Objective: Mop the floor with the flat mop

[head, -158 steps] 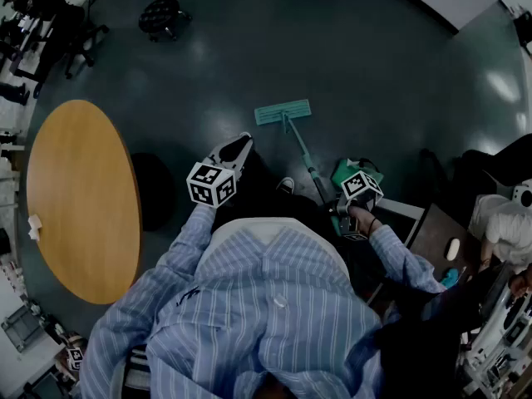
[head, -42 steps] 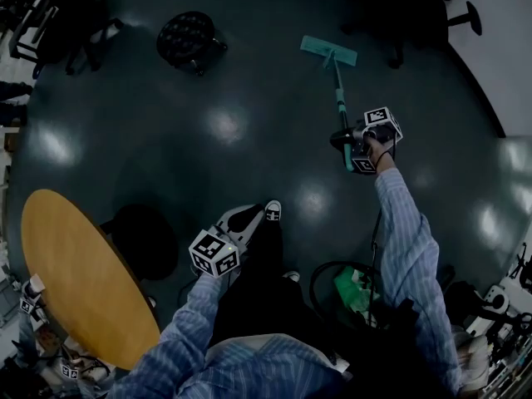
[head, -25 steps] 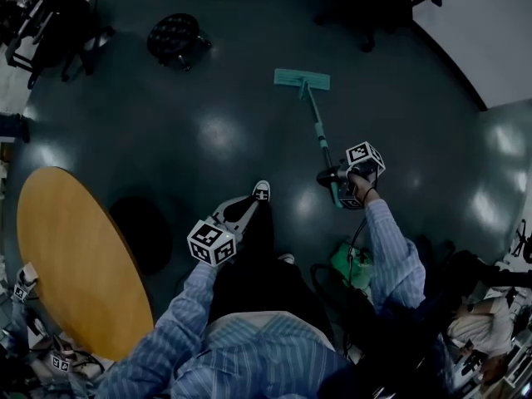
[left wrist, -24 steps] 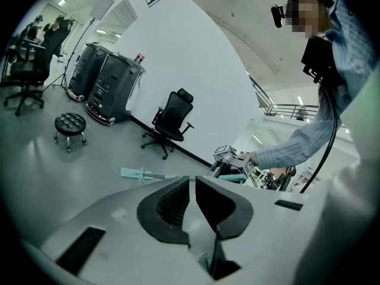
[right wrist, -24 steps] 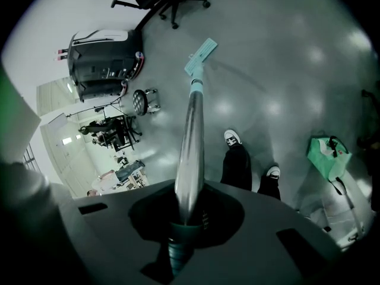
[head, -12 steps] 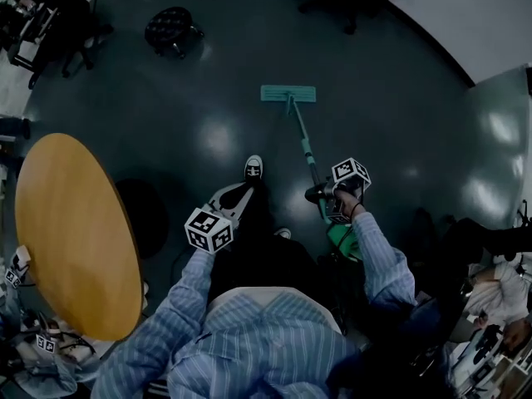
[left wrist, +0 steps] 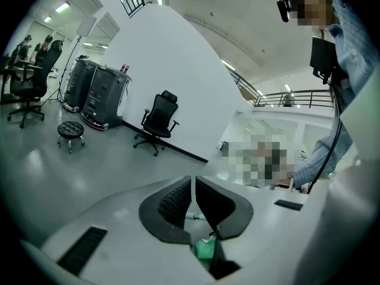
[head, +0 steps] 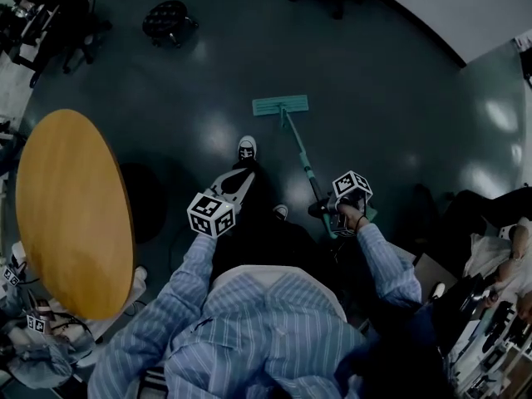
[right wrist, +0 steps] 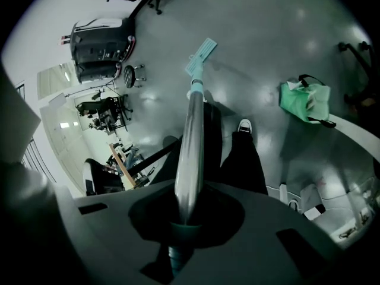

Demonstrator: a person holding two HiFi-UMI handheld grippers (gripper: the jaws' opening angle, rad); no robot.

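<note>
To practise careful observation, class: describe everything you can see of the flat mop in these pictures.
The flat mop has a thin, rectangular teal head lying flat on the dark glossy floor, just ahead of the person's shoes. A slim pole joins the middle of the head and slants back toward the person. Close up it looks like silvery metal, with a teal grip at its upper end. The right tool is shut on that upper end. Apart from the floor, nothing else touches the mop.

The glossy dark floor carries the flat mop head, a shoe just beside it, a stool and round counter well left of it.
</note>
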